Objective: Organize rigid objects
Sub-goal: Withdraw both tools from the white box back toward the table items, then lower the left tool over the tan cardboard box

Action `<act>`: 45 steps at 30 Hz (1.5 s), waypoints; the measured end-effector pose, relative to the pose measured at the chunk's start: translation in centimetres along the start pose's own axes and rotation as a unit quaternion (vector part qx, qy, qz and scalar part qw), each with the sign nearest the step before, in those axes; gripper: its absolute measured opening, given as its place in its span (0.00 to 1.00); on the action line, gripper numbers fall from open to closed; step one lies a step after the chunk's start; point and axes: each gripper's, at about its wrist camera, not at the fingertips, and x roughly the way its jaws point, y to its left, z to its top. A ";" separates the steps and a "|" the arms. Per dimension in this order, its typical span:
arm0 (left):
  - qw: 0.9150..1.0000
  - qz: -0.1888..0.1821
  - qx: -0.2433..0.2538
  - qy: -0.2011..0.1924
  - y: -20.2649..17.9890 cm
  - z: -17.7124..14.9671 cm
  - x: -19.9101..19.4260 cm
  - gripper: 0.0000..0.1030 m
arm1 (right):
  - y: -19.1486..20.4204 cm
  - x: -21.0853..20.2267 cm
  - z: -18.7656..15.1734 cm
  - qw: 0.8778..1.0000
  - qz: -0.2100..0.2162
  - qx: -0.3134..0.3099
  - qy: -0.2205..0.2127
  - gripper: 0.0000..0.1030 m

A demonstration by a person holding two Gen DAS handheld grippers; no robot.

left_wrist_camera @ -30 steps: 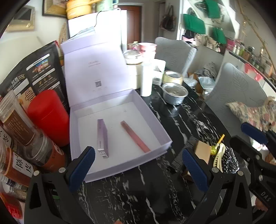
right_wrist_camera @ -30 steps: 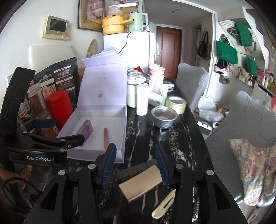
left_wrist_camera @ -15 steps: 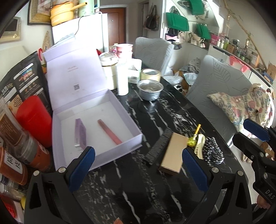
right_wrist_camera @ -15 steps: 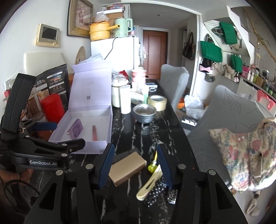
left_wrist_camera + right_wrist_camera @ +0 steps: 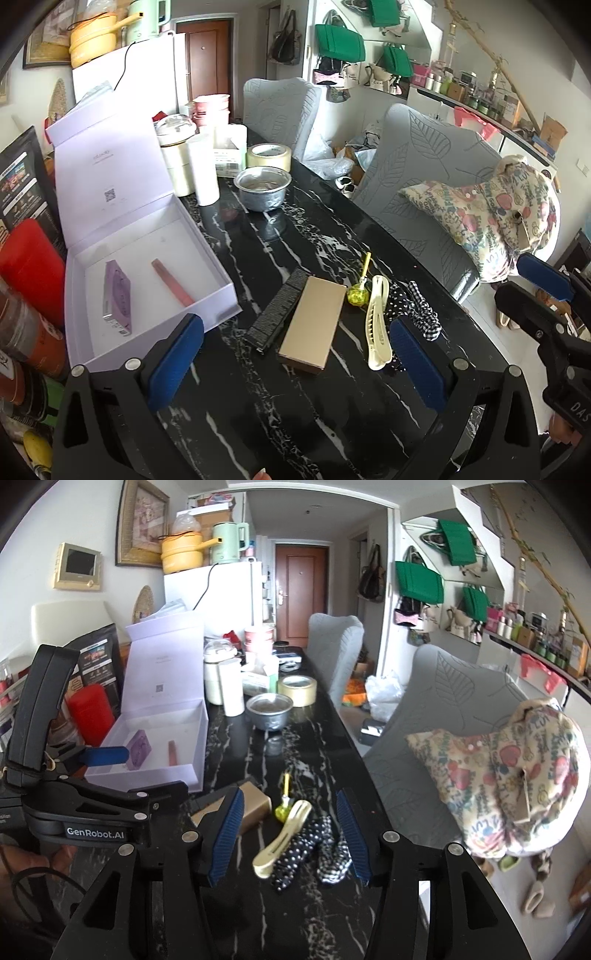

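Swung away from the lilac box (image 5: 155, 236) toward the loose things on the desk (image 5: 295, 406); both hand-held grippers, left (image 5: 295, 363) and right (image 5: 290, 836), wide open, holding nothing; cream hair clip (image 5: 282, 836) now between right jaws; likely next into the box.

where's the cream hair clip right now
Left wrist view: the cream hair clip lies on the black table, between the gold box and the dotted scrunchies.
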 end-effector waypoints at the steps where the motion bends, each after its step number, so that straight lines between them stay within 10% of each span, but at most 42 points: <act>1: 1.000 -0.001 0.002 -0.001 -0.1 -0.1 0.1 1.00 | -0.3 -0.1 -0.2 1.000 -0.002 0.004 0.000 0.51; 37: 0.998 -0.021 0.026 0.046 -1.4 -2.3 8.9 0.99 | -5.4 6.6 -6.9 0.994 0.020 0.083 0.074 0.54; 45: 0.997 -0.029 0.039 0.065 -2.0 -2.5 10.5 0.69 | -6.0 7.9 -7.2 0.992 0.020 0.092 0.082 0.54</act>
